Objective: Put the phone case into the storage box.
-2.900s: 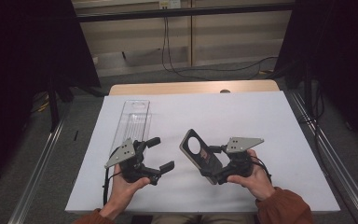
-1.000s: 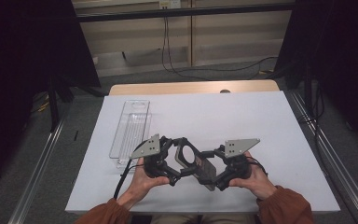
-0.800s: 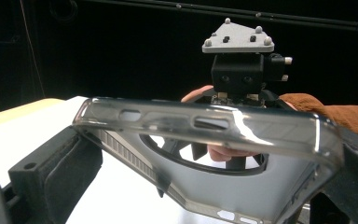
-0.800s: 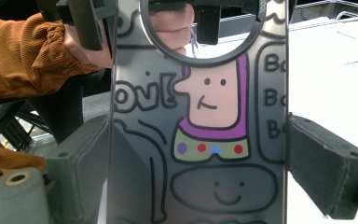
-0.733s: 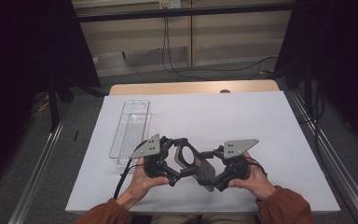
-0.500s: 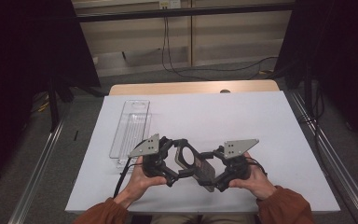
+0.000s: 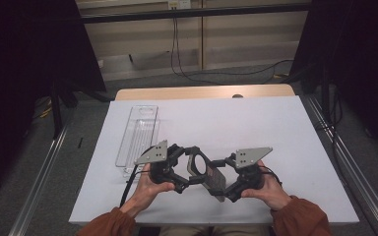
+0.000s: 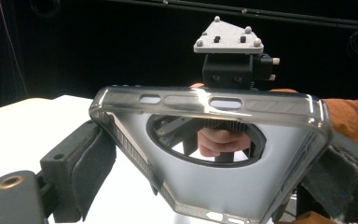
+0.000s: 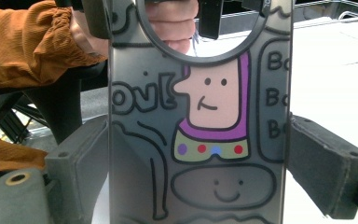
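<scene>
Unchanged over the last second: left hand-held gripper [image 7: 189, 173] and right hand-held gripper [image 7: 225, 183] both pinching the case [image 7: 206, 171] — light, flexible, slippery; grip side edges.

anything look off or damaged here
Nothing stands out. The phone case is held off the table between the left gripper and right gripper, and looks intact, with no cracks visible. The clear tray lies flat on the white table.
</scene>
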A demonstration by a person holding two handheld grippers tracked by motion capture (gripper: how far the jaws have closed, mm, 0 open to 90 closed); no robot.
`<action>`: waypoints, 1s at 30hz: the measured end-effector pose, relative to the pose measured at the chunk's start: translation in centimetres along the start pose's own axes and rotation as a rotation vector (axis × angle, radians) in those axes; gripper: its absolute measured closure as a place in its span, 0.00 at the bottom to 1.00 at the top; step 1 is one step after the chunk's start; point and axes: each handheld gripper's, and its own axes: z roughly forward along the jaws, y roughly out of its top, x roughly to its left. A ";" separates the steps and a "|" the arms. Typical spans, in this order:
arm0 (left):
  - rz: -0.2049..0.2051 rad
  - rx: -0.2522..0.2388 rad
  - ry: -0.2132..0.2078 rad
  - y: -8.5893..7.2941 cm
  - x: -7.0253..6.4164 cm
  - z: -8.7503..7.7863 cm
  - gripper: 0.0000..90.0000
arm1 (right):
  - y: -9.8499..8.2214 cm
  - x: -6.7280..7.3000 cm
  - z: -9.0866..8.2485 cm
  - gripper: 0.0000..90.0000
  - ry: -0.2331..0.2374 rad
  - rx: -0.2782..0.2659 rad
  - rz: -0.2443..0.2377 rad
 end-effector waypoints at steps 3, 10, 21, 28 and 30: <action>0.002 -0.004 0.000 0.1 -0.1 0.1 0.12 | 0.1 0.0 -0.1 0.13 -0.009 0.001 -0.003; 0.025 0.006 0.033 0.3 -0.4 0.4 0.13 | 0.0 -0.1 0.0 0.11 -0.029 -0.006 0.016; 0.015 0.008 0.049 0.4 -0.6 0.5 0.15 | 0.1 0.0 0.0 0.05 -0.055 -0.020 0.031; 0.017 -0.001 0.065 0.5 -0.5 0.3 0.16 | 0.1 -0.1 -0.1 0.03 -0.072 -0.020 0.039; 0.019 -0.001 0.075 0.5 -0.4 0.1 0.16 | 0.1 -0.1 -0.1 0.03 -0.067 -0.025 0.042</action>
